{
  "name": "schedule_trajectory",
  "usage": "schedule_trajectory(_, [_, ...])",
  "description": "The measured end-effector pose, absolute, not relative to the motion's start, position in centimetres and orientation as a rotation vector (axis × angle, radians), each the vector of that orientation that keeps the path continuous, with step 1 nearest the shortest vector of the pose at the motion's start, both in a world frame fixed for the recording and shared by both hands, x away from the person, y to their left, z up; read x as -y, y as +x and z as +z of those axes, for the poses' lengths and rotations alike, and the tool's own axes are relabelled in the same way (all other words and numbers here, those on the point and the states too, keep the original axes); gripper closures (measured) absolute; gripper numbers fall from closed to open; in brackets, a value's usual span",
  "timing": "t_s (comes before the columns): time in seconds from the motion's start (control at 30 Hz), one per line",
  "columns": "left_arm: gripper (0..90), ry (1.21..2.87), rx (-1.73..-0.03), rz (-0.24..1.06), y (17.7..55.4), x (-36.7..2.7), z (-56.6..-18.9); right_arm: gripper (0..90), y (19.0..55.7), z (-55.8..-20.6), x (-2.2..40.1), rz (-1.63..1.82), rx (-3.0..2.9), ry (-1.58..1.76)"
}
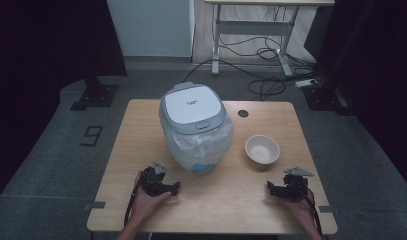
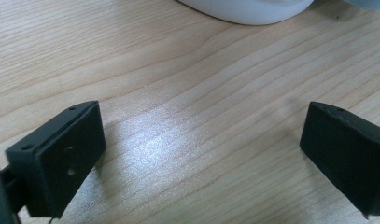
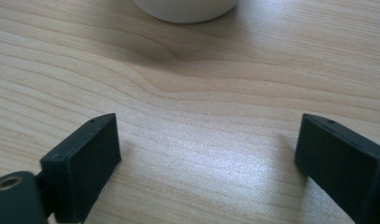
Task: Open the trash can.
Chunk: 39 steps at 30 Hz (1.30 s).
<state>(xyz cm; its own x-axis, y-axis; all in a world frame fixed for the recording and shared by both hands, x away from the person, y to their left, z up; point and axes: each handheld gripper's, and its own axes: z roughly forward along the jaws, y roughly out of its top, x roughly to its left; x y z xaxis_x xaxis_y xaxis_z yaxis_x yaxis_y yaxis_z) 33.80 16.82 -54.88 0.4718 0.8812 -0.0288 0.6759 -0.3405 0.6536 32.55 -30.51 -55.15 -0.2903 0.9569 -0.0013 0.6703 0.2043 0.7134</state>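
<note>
I have the wooden worktop (image 1: 231, 200) under both grippers, its pale grain running across each gripper view. The biggest thing on it is the rice cooker (image 1: 195, 127), white-bodied with a grey lid shut on top. It stands just ahead of my left gripper (image 1: 172, 188) and a little to that gripper's right, near but not touching. In the left gripper view a white rounded base (image 2: 246, 11) shows at the top, beyond the jaws; I cannot tell from that view alone which thing it belongs to.

Next down in size is the white bowl (image 1: 262, 149), upright and empty, sitting ahead of my right gripper (image 1: 271, 189) and slightly to its left, apart from it. Its white foot (image 3: 185, 9) shows at the top of the right gripper view.

Both grippers rest low over the near part of the worktop, well apart from each other. Each has its jaws spread wide with only bare wood between them, holding nothing.
</note>
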Motion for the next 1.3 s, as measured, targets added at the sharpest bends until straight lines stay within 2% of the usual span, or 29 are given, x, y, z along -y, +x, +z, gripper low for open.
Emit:
schedule_trajectory(0.1, [7.0, 2.106, -1.294, 0.456, 33.7, -17.0, -54.8, 0.9, 32.8, -55.2, 30.5, 0.842, -2.036, 1.524])
schedule_trajectory(0.7, [16.1, 2.091, -1.303, 0.488, 33.2, -17.3, -54.4, 0.7, 32.8, -55.2, 30.5, 0.840, -2.036, 1.524])
schedule_trajectory(1.1, [37.7, 2.031, -1.232, 0.564, 31.7, -17.1, -52.8, 0.8, 32.9, -55.2, 30.5, 0.841, -2.036, 1.524])
schedule_trajectory(1.3, [37.5, 2.021, -1.213, 0.551, 31.4, -16.8, -52.5, 0.7, 32.9, -55.2, 30.5, 0.840, -2.036, 1.524])
